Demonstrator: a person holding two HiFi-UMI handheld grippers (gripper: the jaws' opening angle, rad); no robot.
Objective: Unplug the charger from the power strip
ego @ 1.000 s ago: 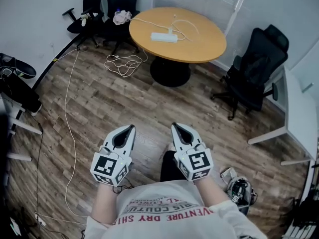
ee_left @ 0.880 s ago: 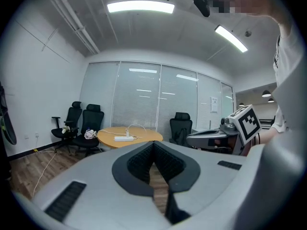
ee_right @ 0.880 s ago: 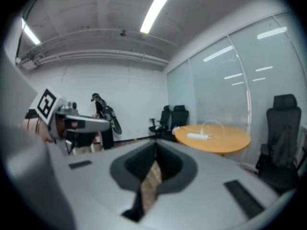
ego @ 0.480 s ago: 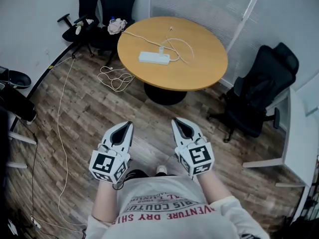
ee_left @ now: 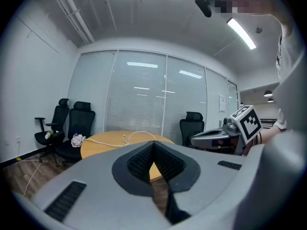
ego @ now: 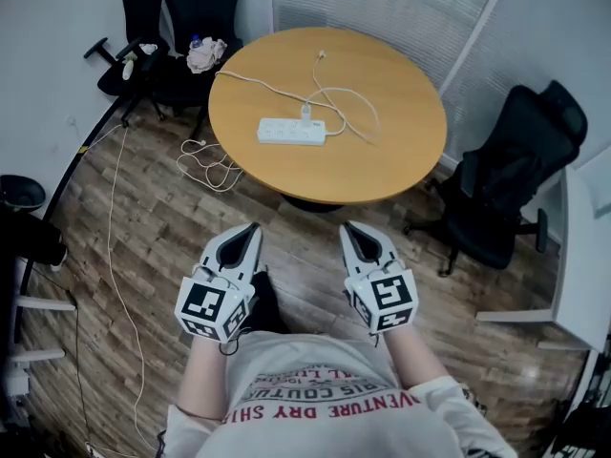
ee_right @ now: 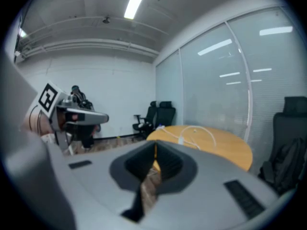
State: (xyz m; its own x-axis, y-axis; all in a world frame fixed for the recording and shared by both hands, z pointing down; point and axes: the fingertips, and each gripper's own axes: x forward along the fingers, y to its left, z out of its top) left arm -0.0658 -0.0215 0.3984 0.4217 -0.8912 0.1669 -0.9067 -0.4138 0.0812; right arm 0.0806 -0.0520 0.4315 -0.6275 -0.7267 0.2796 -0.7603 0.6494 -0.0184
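One round surface (ego: 401,151) carries one power strip (ego: 290,132) with one charger (ego: 305,114) plugged into it. Three black chairs (ego: 205,8) stand around it, two at ten o'clock and one at four o'clock, and one tangle of white cable (ego: 210,165) lies on the floor at eight o'clock. Two claws show: left claw (ego: 250,229) and right claw (ego: 350,229).

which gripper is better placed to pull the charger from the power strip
Right, narrowly. The charger sits toward the right end of the power strip, more in line with the right gripper. The left gripper faces the strip's left end and could steady it. Both are shut, empty, short of the table.
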